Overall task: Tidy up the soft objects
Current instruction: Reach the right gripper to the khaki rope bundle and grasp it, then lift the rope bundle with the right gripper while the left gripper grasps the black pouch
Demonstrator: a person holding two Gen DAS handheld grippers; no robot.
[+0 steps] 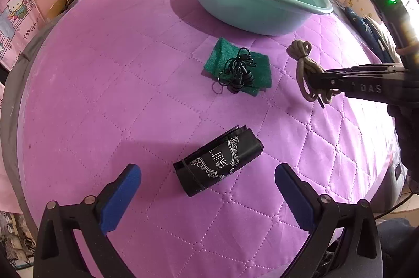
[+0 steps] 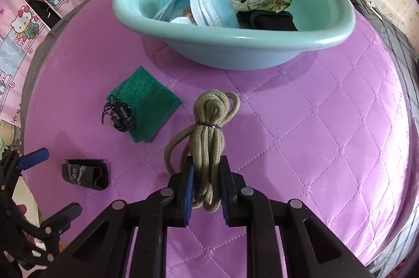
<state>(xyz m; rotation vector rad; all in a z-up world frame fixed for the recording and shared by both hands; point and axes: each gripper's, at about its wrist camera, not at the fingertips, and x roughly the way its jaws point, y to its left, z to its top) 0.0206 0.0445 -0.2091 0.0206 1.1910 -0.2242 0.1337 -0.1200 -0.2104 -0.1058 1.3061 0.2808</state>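
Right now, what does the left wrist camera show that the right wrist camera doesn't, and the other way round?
Left wrist only: the left gripper head-on, jaws wide open around nothing, above the black printed pouch with its label readable.

Right wrist only: the right gripper shut on the tan rope bundle, a black band around the coil, and the face masks inside the basin.

Both: the teal basin, the green cloth with black earphones on it, the rope, the pouch, and the purple quilted cover.
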